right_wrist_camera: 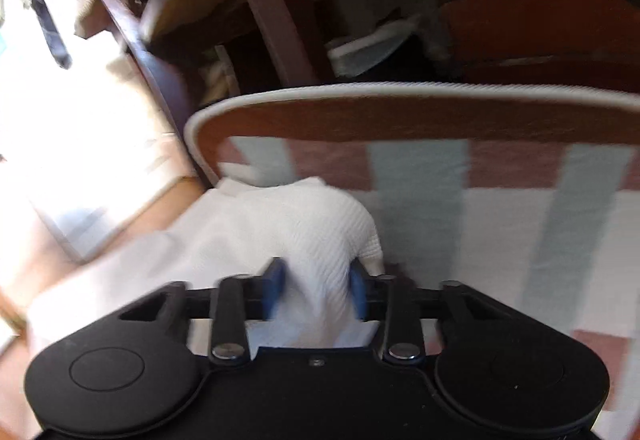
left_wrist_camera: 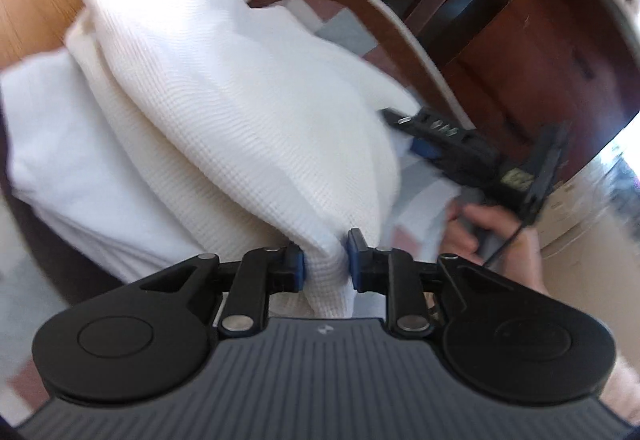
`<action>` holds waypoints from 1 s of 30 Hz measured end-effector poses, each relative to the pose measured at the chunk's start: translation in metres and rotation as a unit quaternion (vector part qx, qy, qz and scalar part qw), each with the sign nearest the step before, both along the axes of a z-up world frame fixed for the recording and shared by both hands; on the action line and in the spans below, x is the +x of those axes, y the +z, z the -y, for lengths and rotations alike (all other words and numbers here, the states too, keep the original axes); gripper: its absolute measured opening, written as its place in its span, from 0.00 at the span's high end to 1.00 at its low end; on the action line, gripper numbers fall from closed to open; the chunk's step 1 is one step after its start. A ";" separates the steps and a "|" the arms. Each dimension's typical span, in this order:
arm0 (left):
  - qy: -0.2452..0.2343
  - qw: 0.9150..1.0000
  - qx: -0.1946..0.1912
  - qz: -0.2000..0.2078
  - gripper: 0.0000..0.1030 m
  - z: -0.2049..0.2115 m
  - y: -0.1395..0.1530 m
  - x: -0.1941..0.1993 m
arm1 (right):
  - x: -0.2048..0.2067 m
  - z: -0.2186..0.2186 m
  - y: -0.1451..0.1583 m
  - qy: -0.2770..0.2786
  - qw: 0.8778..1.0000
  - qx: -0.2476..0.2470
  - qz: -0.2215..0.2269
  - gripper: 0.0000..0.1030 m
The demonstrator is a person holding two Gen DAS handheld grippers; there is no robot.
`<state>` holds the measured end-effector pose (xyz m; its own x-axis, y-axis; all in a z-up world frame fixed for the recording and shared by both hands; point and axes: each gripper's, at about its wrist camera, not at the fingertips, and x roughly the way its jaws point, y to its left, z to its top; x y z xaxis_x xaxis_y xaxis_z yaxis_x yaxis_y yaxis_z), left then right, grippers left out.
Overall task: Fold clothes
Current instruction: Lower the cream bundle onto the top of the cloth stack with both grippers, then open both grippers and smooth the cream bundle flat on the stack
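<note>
Blue-padded fingers of the left gripper [left_wrist_camera: 325,260] pinch a gathered fold of the white waffle-knit garment [left_wrist_camera: 224,112], which billows away from them in loose layers. Fingers of the right gripper [right_wrist_camera: 318,290] stand wider, a bunched corner of the same garment between their pads and touching both. Beneath it lies a striped mat [right_wrist_camera: 500,216] with brown border and white piping, dark wooden furniture [right_wrist_camera: 280,0] beyond.

garment [left_wrist_camera: 224,112] on mat [right_wrist_camera: 500,224], chair [right_wrist_camera: 400,112] behind
</note>
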<state>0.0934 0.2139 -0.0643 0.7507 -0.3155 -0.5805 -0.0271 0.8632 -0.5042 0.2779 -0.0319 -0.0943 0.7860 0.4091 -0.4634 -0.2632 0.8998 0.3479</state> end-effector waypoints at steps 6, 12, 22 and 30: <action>0.011 0.978 0.165 0.130 0.73 -0.007 0.068 -0.029 | -0.049 -0.014 0.037 0.021 0.992 -0.054 0.116 0.45; 0.003 0.992 0.076 0.096 0.73 -0.066 0.072 0.053 | -0.042 -0.056 0.050 0.156 0.971 -0.107 0.144 0.46; 0.092 0.992 0.089 -0.018 0.97 -0.140 -0.016 0.100 | 0.024 -0.057 0.011 0.075 0.979 -0.153 0.110 0.30; 0.118 0.989 0.086 -0.034 0.97 -0.133 -0.003 0.091 | 0.034 -0.038 0.010 0.039 0.990 -0.111 0.080 0.32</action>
<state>0.1848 0.3465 -0.0674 0.7485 -0.0276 -0.6626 -0.2675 0.9017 -0.3397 0.3115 0.0059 -0.0840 0.8262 0.3735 -0.4218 -0.3709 0.9241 0.0918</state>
